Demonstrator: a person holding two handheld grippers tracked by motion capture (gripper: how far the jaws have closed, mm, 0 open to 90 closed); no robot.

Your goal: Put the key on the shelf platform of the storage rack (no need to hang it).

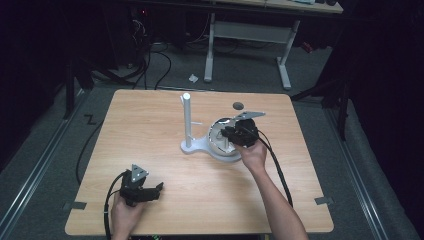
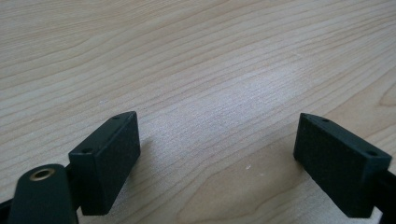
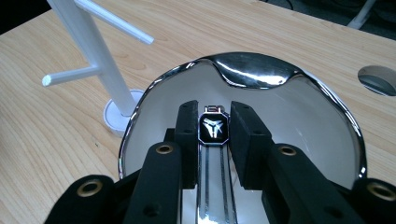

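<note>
The right gripper pinched a watch over the chrome dish, not yet hung on the white stand; the left gripper, fingers spread, rested on the worktop.

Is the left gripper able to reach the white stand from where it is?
Probably yes. The left gripper rests open near the table's front edge, and bare wood lies between it and the stand.

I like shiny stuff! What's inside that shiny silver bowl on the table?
A wristwatch with a dark square face and silver metal band lies inside the shiny silver bowl, pinched by the right tool. The tool's black body covers the band's lower end.
</note>
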